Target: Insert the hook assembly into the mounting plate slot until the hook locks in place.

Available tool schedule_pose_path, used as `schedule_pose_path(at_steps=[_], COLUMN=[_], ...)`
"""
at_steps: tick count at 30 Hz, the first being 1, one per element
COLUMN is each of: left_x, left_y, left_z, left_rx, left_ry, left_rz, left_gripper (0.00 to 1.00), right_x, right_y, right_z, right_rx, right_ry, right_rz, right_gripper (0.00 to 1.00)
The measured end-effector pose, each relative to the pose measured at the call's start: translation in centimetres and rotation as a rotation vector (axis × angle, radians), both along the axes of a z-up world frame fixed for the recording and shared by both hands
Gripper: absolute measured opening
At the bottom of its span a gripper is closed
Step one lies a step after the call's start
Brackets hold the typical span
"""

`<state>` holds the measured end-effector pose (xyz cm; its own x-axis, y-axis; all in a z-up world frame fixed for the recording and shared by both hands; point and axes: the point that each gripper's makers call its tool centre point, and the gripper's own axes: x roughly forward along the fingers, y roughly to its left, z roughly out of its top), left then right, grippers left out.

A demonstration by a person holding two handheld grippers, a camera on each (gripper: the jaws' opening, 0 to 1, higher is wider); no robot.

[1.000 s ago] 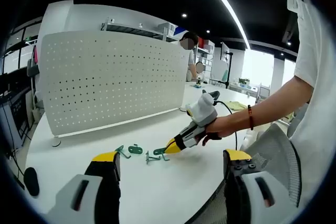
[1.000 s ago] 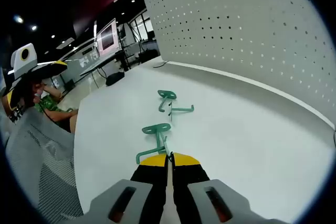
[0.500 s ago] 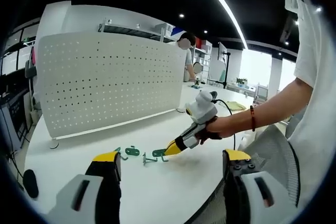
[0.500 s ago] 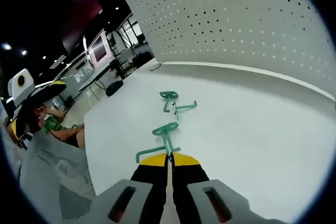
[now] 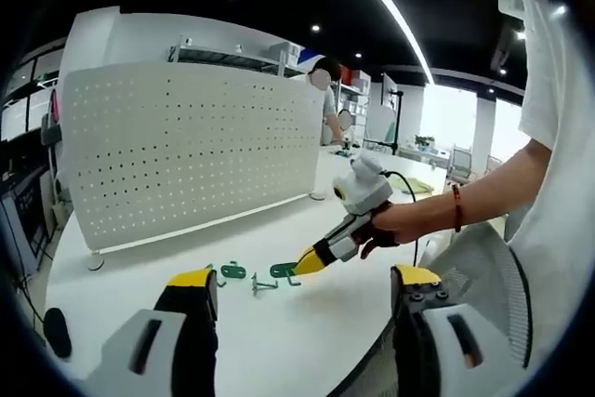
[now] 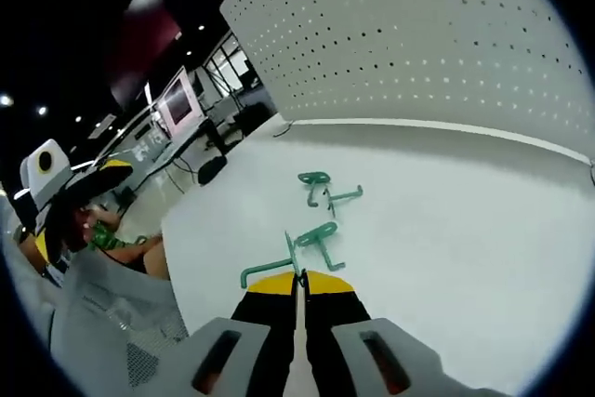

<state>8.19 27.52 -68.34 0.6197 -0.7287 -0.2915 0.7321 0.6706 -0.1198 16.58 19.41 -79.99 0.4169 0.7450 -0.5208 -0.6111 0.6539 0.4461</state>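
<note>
White surface: table [image 5: 307,341], lower half of the left gripper view.
Left gripper [image 5: 302,299]: rises from the bottom edge of the left gripper view; yellow-tipped jaws stand wide apart, nothing between them.
Right gripper [image 5: 307,262]: centre right of the left gripper view, held by a hand [image 5: 386,225]; yellow tip points down-left.
Held hook [image 5: 282,271]: green, at the right gripper's tip, centre of the left gripper view.
Spare hooks [image 5: 232,271]: green, on the table, just left of the held hook.
Pegboard [image 5: 195,160]: white, perforated, upright, upper left of the left gripper view, behind the hooks.
Right gripper, own view [image 6: 299,278]: jaws pressed together on the held hook [image 6: 311,239], bottom centre of the right gripper view.
Second hook [image 6: 321,188]: on the table [image 6: 446,267], above the held hook, apart from it.
Pegboard, right gripper view [image 6: 428,44]: upper right of the frame.
Left gripper, right gripper view [image 6: 56,183]: left edge of the frame.
</note>
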Motion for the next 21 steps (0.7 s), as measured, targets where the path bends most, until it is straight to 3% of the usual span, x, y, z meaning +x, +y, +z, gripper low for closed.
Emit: schedule_pose_path(at_steps=[10,17,21], left_x=[-0.1,-0.5,-0.6], left_y=[-0.1,-0.6,-0.8], left_z=[0.2,0.2,0.3], left_rx=[0.005,0.008,0.007], left_ry=[-0.016,-0.021,-0.024], left_rz=[-0.012,-0.031,-0.037], left_gripper=[0.75,0.73,0.71], right_x=[-1.3,-2.1,-2.7], right_y=[0.6,0.7,1.2], right_z=[2.1,2.6,3.4], right_rx=[0.006,-0.035,-0.004], right_ry=[-0.030,-0.081,-0.085], right_rz=[0.009,0.033,0.038], right_gripper=[0.01,0.01,0.01])
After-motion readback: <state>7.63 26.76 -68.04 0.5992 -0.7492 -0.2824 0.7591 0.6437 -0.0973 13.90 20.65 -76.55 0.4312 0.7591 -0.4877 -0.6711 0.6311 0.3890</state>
